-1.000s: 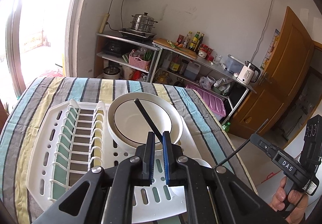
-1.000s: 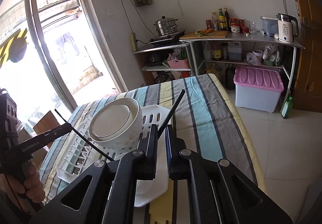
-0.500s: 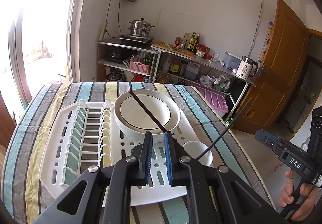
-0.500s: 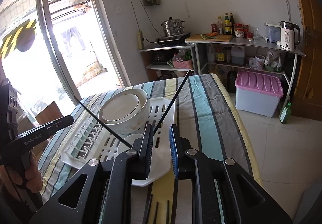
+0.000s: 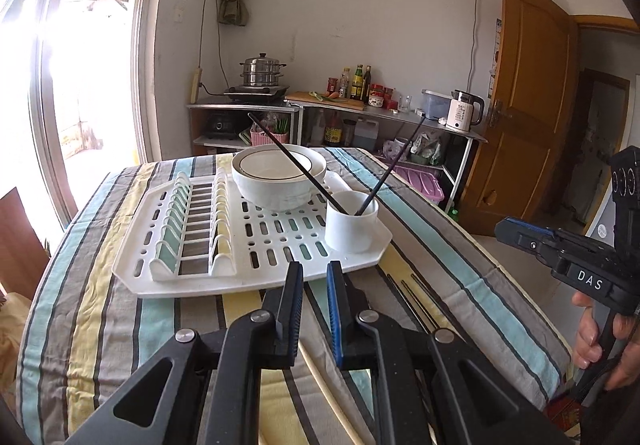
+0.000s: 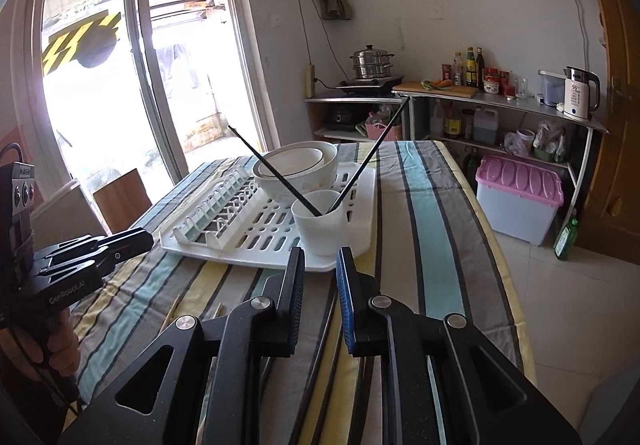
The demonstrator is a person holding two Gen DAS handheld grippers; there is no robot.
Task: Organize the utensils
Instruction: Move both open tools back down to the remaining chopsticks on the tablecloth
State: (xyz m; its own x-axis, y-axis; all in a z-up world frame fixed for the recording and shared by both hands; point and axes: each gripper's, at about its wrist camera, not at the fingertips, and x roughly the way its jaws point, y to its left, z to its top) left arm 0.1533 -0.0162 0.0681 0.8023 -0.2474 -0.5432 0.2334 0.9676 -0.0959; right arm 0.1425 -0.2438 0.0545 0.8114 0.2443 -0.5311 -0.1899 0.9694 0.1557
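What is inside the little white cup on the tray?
Two black chopsticks stand in the white cup, leaning apart in a V shape. Their lower tips are hidden by the cup's wall, so I cannot tell whether anything else lies at the bottom.

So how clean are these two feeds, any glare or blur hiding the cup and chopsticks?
Left wrist view: window blown out at left, straight edges bowed by the fisheye, yet the white cup and two black chopsticks read sharp. Right wrist view: same window glare, cup still clear.
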